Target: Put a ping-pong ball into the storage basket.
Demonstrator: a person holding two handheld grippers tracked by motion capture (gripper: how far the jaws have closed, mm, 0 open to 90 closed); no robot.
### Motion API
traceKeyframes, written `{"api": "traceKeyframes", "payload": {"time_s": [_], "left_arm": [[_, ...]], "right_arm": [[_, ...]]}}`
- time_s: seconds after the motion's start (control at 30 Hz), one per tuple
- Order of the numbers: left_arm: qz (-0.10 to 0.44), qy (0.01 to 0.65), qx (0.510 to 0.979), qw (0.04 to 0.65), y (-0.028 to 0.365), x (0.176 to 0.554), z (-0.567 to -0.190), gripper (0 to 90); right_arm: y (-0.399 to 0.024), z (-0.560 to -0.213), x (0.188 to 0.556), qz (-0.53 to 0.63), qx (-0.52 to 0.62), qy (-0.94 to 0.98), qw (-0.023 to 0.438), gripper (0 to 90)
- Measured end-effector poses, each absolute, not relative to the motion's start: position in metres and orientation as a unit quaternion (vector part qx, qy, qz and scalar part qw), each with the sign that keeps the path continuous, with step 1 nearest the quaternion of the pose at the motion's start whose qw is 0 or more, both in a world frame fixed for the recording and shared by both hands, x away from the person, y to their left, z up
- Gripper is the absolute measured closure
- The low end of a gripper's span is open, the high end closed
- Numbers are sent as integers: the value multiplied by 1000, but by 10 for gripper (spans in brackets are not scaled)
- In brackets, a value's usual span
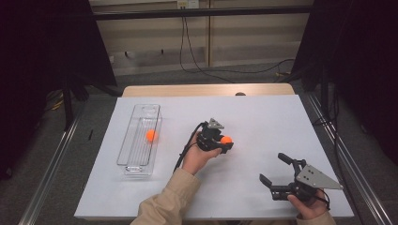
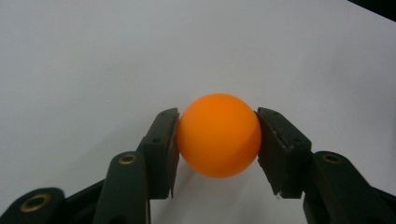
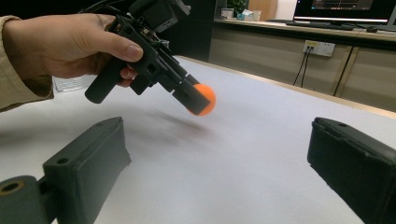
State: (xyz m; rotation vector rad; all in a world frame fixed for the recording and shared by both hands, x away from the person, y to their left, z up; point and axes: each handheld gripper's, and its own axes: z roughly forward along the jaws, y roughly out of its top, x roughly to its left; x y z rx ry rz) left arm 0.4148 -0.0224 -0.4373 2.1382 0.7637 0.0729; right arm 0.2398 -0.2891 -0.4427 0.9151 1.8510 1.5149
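Observation:
My left gripper is shut on an orange ball, held a little above the white table near its middle. In the left gripper view both pads press the sides of the ball. The right gripper view shows that same ball lifted off the surface, with a shadow under it. A second orange ball lies inside a clear plastic bin at the left. My right gripper rests low at the front right, jaws wide open with nothing between them.
The white tabletop runs to a wooden strip at the far edge. Dark stands and floor cables flank the table on both sides. A desk with a monitor stands beyond the far edge.

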Motion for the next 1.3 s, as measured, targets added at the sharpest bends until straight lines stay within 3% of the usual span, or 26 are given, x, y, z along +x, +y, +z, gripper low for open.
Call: {"api": "traceKeyframes", "payload": {"time_s": [1.3], "left_arm": [[21, 319, 848, 423, 5, 415, -428, 508]], "right_arm": [[-289, -443, 239, 567, 340, 694, 286, 42]]}}
